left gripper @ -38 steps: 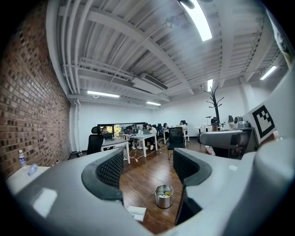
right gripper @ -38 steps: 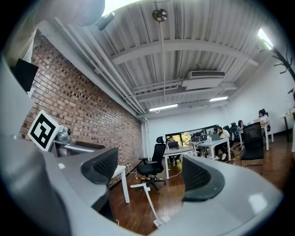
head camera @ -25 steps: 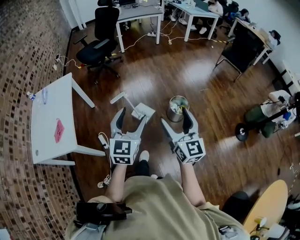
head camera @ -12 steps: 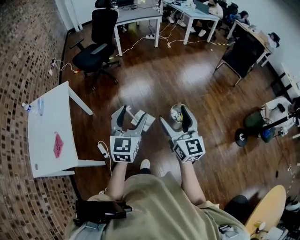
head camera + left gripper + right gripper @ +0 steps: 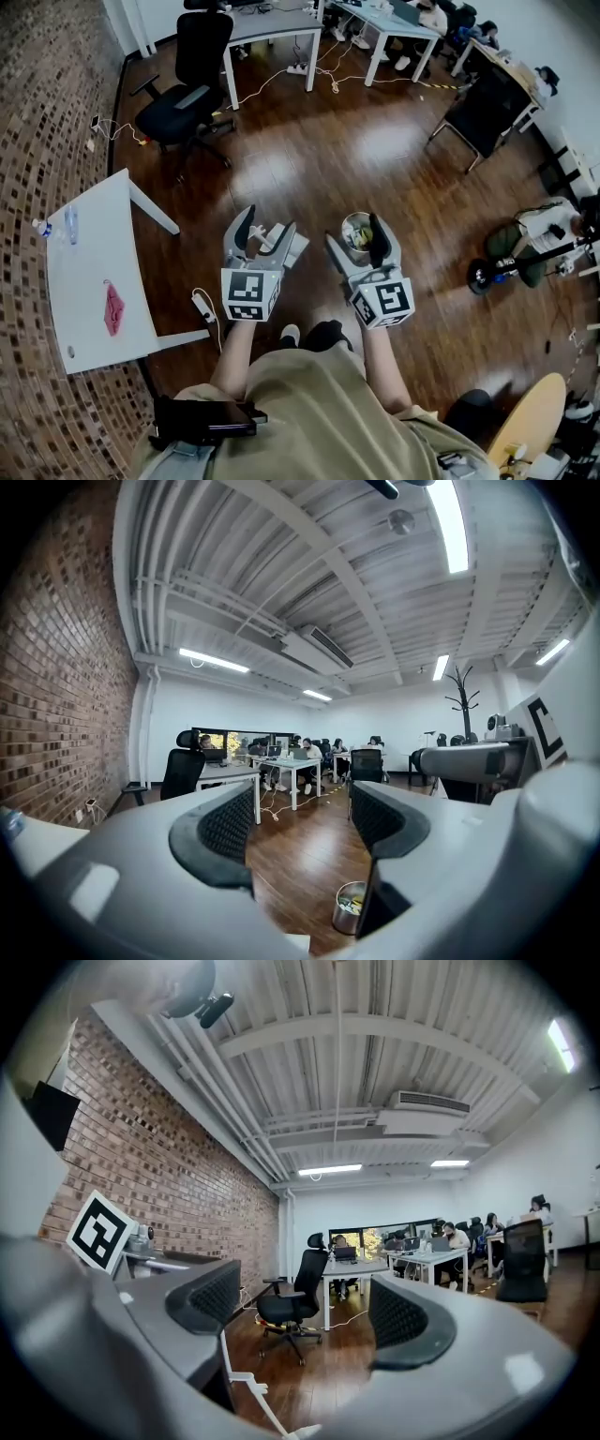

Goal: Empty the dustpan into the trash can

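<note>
Down on the floor, head view: the dustpan [image 5: 298, 247] lies on the dark wood floor [image 5: 309, 159] just ahead of the person, partly hidden behind the left gripper [image 5: 267, 223]. The trash can [image 5: 355, 225] stands just beside it to the right, with rubbish already inside.
Left gripper, head view: it is held level over the dustpan, with its jaws spread and nothing in them.
Right gripper, head view: the right gripper [image 5: 352, 236] is level over the trash can, its jaws also spread and empty.
Left gripper view: the pads [image 5: 225, 822] are well apart, with only floor and far desks between them. The trash can sits low, by the right jaw.
Right gripper view: the pads [image 5: 211, 1299] are apart and grip nothing. The dustpan's thin white handle slants over the floor below the left jaw, with an office chair [image 5: 286, 1312] beyond.
Step, by my judgement: the dustpan is not yet picked up and nothing has been tipped.
Risk, spill: a grip off-centre on the thin handle could let the dustpan dip and drop its load short of the trash can. Its contents are too small to tell.
Risk, knock: the trash can is so near that a reaching jaw could topple it.
Around: a white table [image 5: 89, 272] at left carries a pink thing [image 5: 112, 307] and a bottle [image 5: 69, 223]. A power strip [image 5: 204, 305] and its cord lie by the person's shoe [image 5: 289, 335] and could trip the person.
In the way: nothing lies between the dustpan and the trash can.
</note>
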